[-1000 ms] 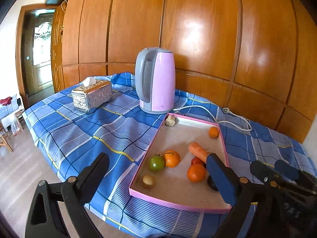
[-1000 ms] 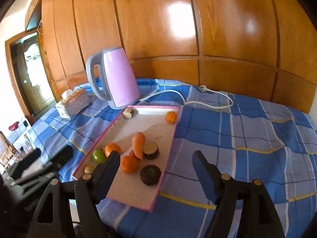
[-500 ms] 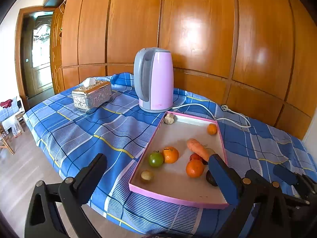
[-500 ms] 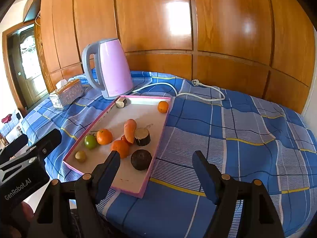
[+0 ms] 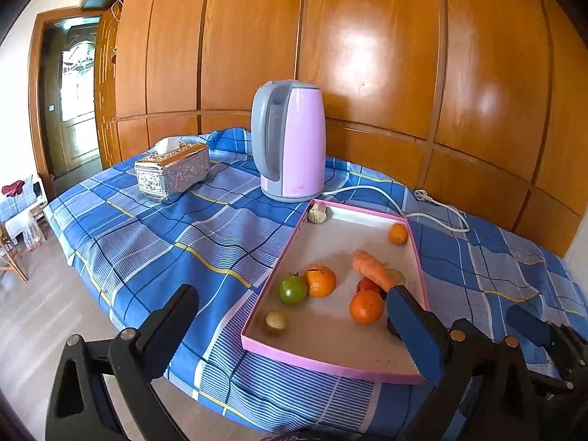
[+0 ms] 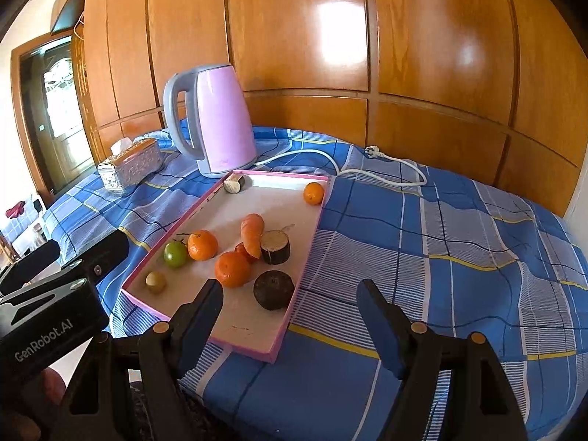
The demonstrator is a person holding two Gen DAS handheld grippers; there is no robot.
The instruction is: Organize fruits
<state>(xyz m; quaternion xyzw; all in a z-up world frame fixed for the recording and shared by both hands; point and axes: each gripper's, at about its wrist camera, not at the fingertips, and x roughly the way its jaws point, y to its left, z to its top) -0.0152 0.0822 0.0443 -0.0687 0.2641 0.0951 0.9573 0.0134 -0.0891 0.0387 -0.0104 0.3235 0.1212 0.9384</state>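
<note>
The nearest orange [image 6: 232,269] in the tray [image 6: 283,334] looks firm, light and smooth; it is best taken across its middle. Both grippers, left [image 5: 294,327] and right [image 6: 290,316], are held with fingers apart, empty.

In the left wrist view, the dark round pieces at the near right of the pink tray [image 5: 330,365] are largely hidden behind the blue pad of the left hand-held gripper [image 5: 294,325], the red fruit [image 5: 365,284] is partly covered by the carrot [image 5: 371,270], and the right hand-held gripper [image 5: 544,334] is cut off by the right edge.
</note>
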